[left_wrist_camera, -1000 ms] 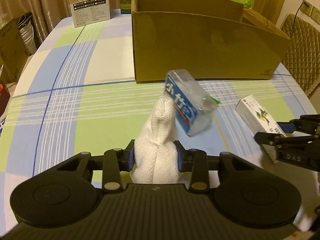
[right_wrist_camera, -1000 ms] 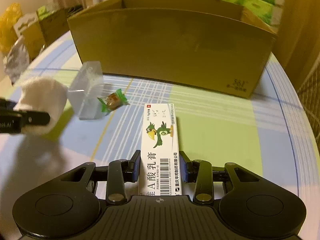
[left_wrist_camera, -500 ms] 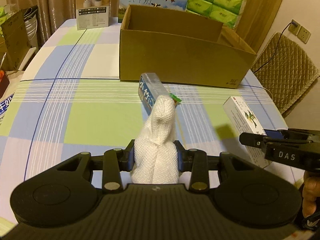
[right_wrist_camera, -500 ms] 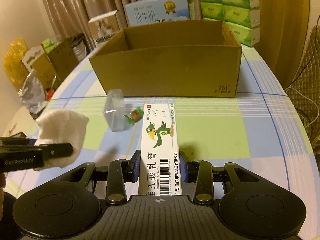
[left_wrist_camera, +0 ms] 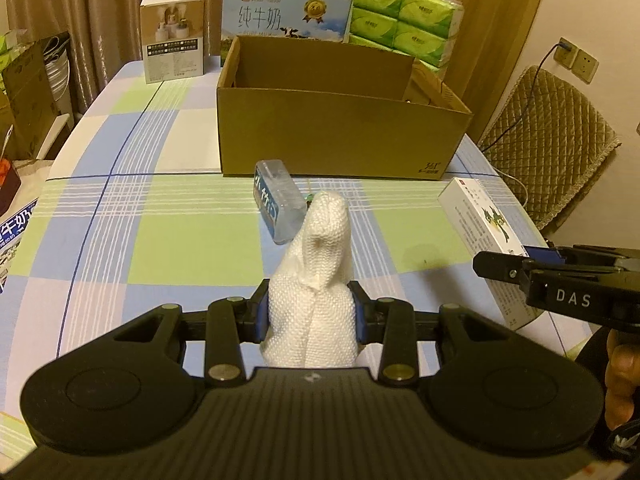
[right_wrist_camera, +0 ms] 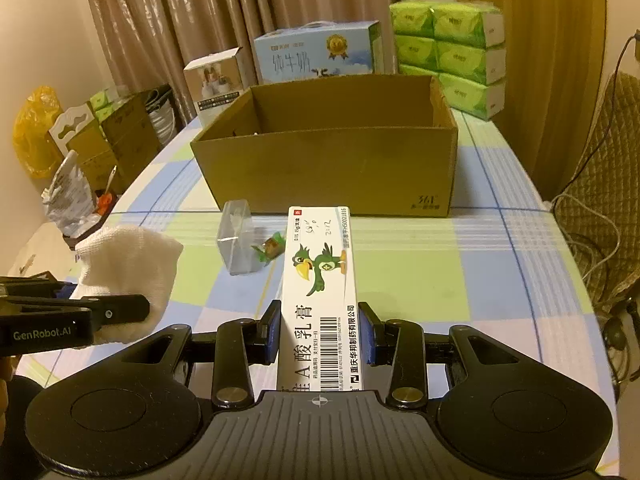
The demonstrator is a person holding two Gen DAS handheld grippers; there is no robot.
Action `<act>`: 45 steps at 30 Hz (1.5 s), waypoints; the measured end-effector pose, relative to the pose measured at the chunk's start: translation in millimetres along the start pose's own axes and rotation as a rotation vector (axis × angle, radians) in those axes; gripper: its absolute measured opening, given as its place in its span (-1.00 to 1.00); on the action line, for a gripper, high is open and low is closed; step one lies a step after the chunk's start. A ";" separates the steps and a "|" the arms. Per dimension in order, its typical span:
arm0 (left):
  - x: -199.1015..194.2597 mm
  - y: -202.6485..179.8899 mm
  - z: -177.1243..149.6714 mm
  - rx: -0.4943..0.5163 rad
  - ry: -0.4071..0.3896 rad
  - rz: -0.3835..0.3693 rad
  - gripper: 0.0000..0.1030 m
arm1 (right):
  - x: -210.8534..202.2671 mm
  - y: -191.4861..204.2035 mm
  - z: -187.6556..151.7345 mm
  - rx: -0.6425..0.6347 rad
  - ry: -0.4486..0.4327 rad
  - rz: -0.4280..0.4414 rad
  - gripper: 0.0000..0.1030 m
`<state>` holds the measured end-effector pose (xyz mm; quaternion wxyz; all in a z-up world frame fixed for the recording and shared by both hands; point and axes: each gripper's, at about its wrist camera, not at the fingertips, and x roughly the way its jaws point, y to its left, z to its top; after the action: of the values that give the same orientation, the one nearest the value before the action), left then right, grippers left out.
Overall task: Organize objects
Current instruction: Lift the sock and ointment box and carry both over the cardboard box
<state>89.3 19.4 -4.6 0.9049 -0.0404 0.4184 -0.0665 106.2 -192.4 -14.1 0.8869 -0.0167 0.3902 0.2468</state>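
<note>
My left gripper (left_wrist_camera: 311, 316) is shut on a white knitted cloth (left_wrist_camera: 316, 276), held above the table; it also shows in the right wrist view (right_wrist_camera: 128, 268). My right gripper (right_wrist_camera: 319, 330) is shut on a white ointment box with a green bird (right_wrist_camera: 320, 292), seen too in the left wrist view (left_wrist_camera: 480, 224). An open cardboard box (left_wrist_camera: 340, 120) stands ahead on the checked tablecloth (left_wrist_camera: 160, 240). A clear plastic box with blue print (left_wrist_camera: 278, 204) and a green-wrapped candy (right_wrist_camera: 270, 246) lie in front of it.
Behind the cardboard box stand a milk carton case (left_wrist_camera: 286, 12), green tissue packs (left_wrist_camera: 404, 20) and a small white product box (left_wrist_camera: 174, 40). A quilted chair (left_wrist_camera: 552, 140) is at the right. Boxes and bags (right_wrist_camera: 80, 152) crowd the floor at the left.
Both grippers have risen and pulled back from the cardboard box with their objects held. The box's inside now shows and the table objects look farther away.
</note>
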 end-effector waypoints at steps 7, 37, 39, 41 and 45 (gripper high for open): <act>-6.9 -4.6 1.1 0.009 -0.011 -0.006 -0.36 | -5.6 0.2 -0.4 -0.004 -0.007 -0.003 -0.31; -10.7 -6.1 14.2 0.023 -0.026 -0.018 -0.36 | -9.7 -6.6 8.0 -0.008 -0.010 -0.009 -0.31; -10.7 -6.3 14.9 0.023 -0.026 -0.018 -0.36 | -9.7 -6.4 7.5 -0.007 -0.010 -0.008 -0.31; -10.6 -6.5 14.5 0.023 -0.026 -0.018 -0.36 | -9.4 -7.0 8.1 -0.006 -0.009 -0.010 -0.31; -10.5 -6.2 14.8 0.024 -0.025 -0.019 -0.36 | -8.2 -9.4 9.7 -0.005 -0.006 -0.013 -0.31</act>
<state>93.3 15.2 13.6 0.9098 -0.0343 0.4058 -0.0795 112.4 -202.0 -3.2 0.8896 -0.0208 0.3866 0.2422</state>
